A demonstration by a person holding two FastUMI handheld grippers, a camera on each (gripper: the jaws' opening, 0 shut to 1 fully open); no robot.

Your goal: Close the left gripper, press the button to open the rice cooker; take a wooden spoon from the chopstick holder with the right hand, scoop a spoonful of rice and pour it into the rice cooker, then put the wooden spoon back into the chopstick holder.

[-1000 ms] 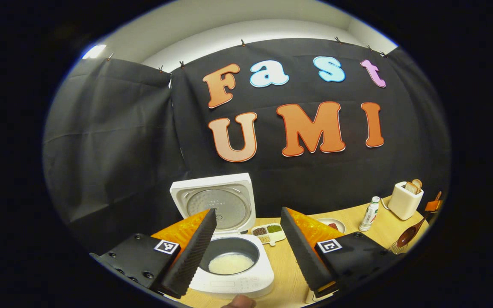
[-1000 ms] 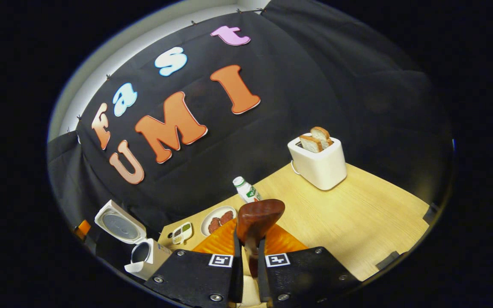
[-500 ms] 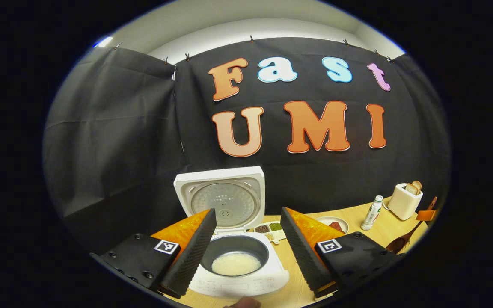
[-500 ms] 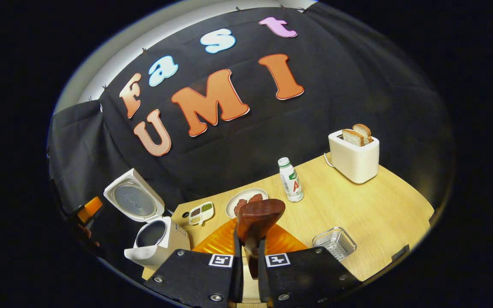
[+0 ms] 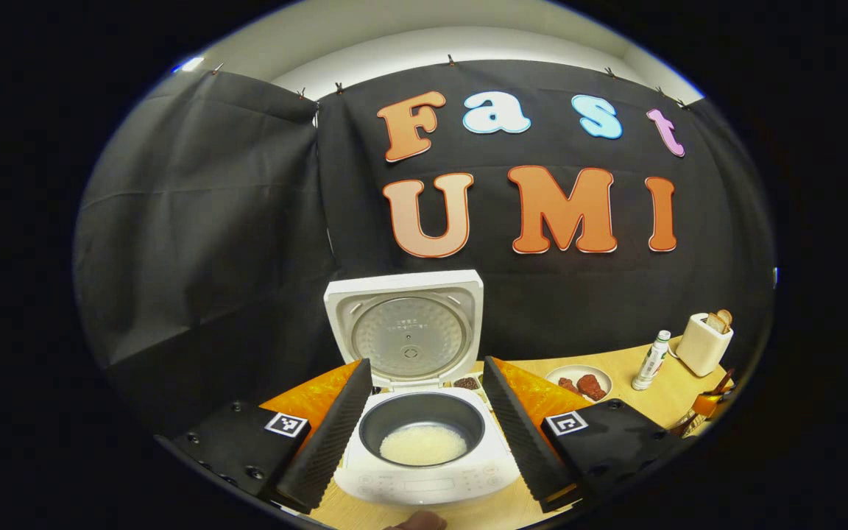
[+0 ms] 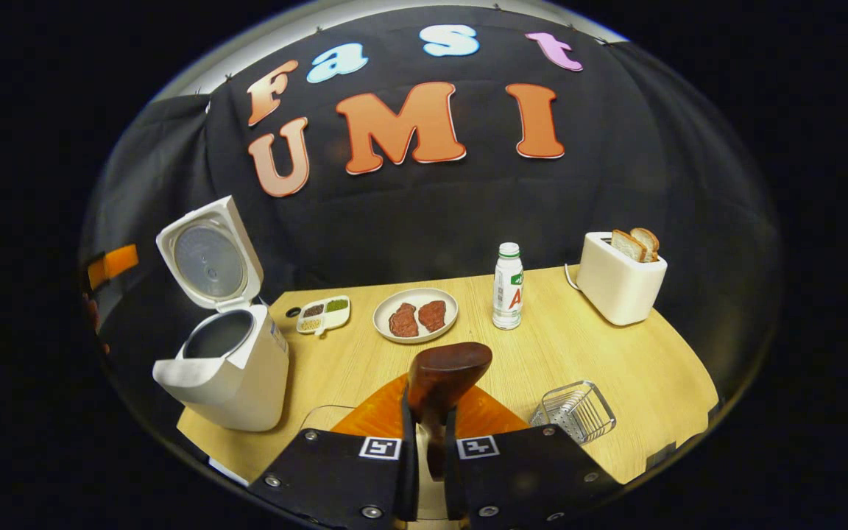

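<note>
Wooden spoon clamped upright in my right tongs; chopstick holder just right; left tongs open

I see even, fairly bright light from above; the desk ahead of my right gripper is well lit with soft, faint shadows. Both views are sharp at centre and bend strongly toward the rim, where the wall cloth falls dim.
</note>
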